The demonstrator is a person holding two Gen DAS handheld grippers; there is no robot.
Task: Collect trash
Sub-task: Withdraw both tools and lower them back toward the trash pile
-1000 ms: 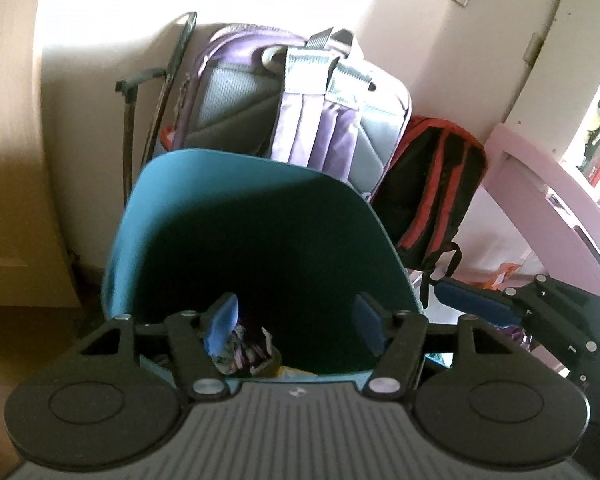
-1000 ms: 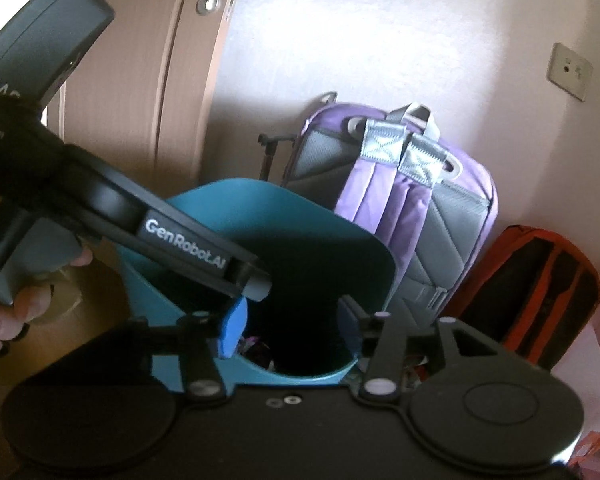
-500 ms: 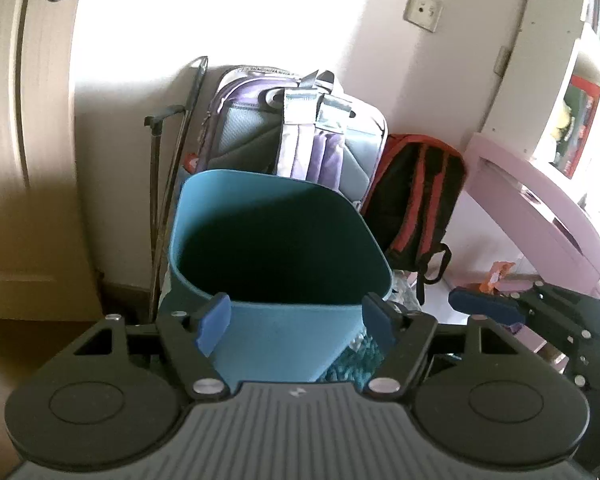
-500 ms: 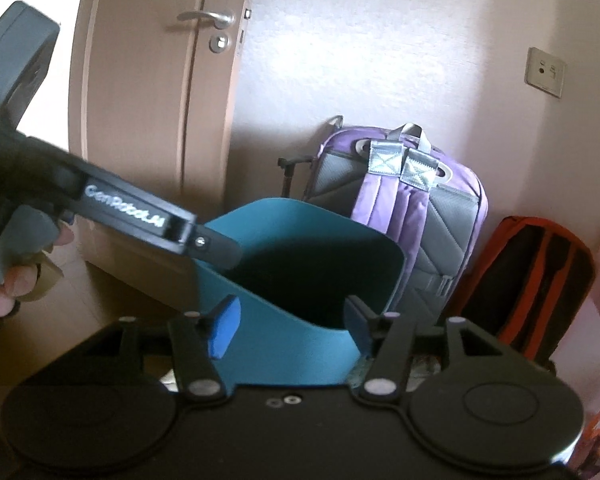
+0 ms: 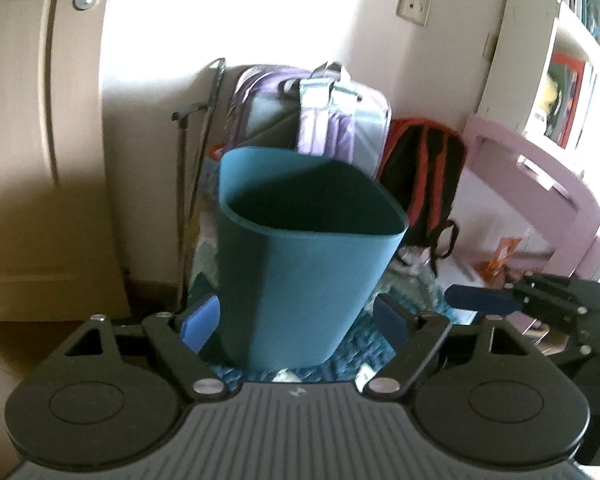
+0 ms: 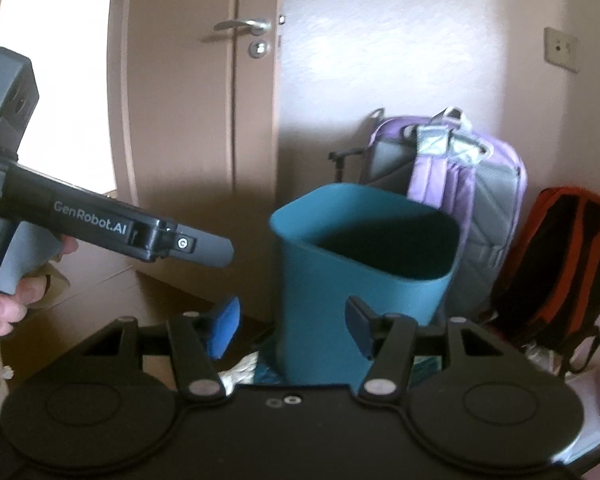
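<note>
Left gripper [image 5: 296, 320] gapes toward rug [image 5: 364, 344].

A teal plastic trash bin [image 5: 300, 280] is standing upright on a blue rug [image 5: 352, 356], its open mouth facing up and its dark interior hiding the contents. It is sitting just in front of a purple backpack [image 6: 468, 184], while small pale scraps [image 5: 286, 376] are lying at its base.
</note>
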